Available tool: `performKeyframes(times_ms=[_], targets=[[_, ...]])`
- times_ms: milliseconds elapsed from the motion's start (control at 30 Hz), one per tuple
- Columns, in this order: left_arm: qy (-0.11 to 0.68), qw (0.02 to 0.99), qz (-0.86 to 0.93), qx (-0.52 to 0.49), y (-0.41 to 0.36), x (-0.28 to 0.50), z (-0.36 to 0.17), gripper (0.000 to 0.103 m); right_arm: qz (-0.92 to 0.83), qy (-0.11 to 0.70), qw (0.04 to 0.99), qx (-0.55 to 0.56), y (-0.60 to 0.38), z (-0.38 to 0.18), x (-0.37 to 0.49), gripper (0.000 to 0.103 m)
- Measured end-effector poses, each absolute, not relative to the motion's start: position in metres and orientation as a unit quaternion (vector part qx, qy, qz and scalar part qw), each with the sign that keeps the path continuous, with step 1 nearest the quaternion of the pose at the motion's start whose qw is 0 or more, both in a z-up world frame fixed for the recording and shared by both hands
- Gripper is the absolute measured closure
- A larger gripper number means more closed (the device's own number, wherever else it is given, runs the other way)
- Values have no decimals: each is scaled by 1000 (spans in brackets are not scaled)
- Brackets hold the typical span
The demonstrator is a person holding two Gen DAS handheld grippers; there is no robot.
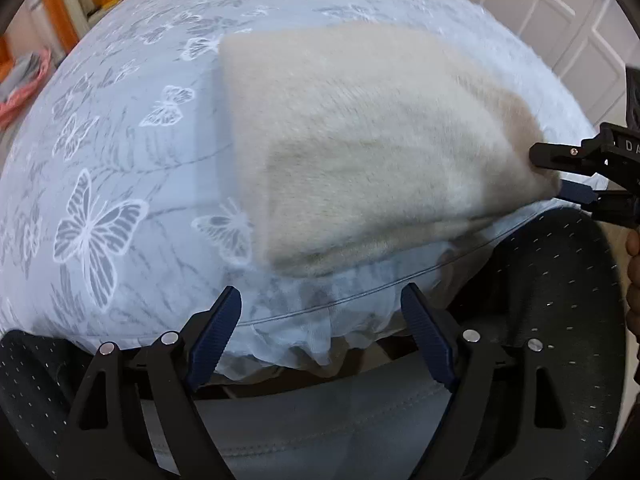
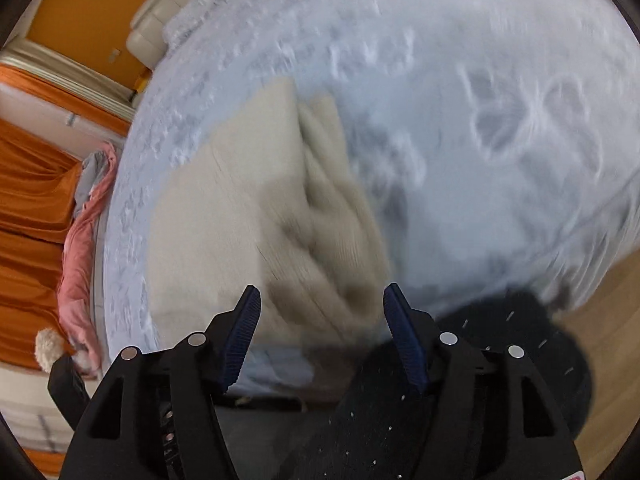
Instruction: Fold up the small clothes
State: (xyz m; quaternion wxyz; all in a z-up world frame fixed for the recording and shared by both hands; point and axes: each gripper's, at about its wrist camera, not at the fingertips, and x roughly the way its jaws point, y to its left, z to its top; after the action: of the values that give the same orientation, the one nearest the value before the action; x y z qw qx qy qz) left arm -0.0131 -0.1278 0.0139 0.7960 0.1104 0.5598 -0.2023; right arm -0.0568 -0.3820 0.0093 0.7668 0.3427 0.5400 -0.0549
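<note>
A cream knitted garment (image 1: 360, 144) lies folded on the bed with the pale blue butterfly sheet (image 1: 100, 168). My left gripper (image 1: 322, 308) is open and empty, just short of the bed's near edge, below the garment. My right gripper (image 2: 320, 312) is open, its fingers on either side of the garment's bunched near end (image 2: 288, 216); that view is blurred by motion. In the left wrist view the right gripper (image 1: 552, 178) shows at the right, its tips at the garment's right corner.
A person's dark dotted trousers (image 1: 560, 300) are at the bed's near edge. Pink and grey clothes (image 2: 84, 240) hang off the bed's far side by orange curtains (image 2: 32, 184). White panelled doors (image 1: 560, 12) stand behind the bed.
</note>
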Motion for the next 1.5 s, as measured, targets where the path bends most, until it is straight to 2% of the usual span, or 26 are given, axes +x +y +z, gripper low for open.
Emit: performKeyframes(times_ms=[100,167,200,233,300,400,467,533,567,667,800,900,1033,1100,1133,1167,1200,1300,1433,1500], targets=[[544,807,-191,123,-134,-6,14,24,-53,538,777,322,-370,13,-48,41],[540,812,-181,128,-134,2,13,34,-42,527,795,299,-363,25,-37,82],[543,810,-177,131,-134,8,12,48,-35,516,807,287,-360,36,-33,82],[550,807,-171,131,-132,14,9,57,-16,491,821,291,-357,52,-33,84],[562,803,-155,120,-126,24,6,67,24,442,839,317,-356,87,-34,85],[584,795,-140,84,-111,34,-1,67,56,398,860,314,-358,114,-43,86],[586,794,-135,88,-111,34,-3,67,9,446,853,271,-360,84,-34,86],[582,795,-135,105,-116,32,-4,67,-70,554,800,220,-367,16,-24,89],[583,794,-136,109,-118,30,-5,67,-77,569,784,237,-370,1,-25,89],[581,795,-132,114,-118,28,-4,67,-62,531,793,291,-373,12,-37,89],[589,792,-135,89,-114,29,-1,67,-58,529,806,257,-363,29,-34,87],[587,793,-136,88,-115,28,3,67,-63,546,793,261,-366,15,-29,78],[588,793,-133,82,-113,27,2,66,-71,552,777,294,-367,2,-26,60],[589,793,-131,84,-112,28,0,66,-67,556,771,305,-365,-3,-24,60],[588,794,-131,86,-112,28,0,66,-65,556,772,303,-361,-2,-23,63],[587,794,-131,88,-113,28,0,66,-63,553,776,297,-357,1,-21,74],[585,795,-131,90,-113,27,1,66,-56,548,782,290,-353,7,-19,80],[583,796,-131,92,-112,28,2,66,-13,518,808,281,-340,39,-12,84],[583,798,-125,94,-110,28,3,66,48,426,851,303,-336,111,-20,88],[583,798,-124,92,-109,28,3,66,39,418,857,298,-342,116,-23,89]])
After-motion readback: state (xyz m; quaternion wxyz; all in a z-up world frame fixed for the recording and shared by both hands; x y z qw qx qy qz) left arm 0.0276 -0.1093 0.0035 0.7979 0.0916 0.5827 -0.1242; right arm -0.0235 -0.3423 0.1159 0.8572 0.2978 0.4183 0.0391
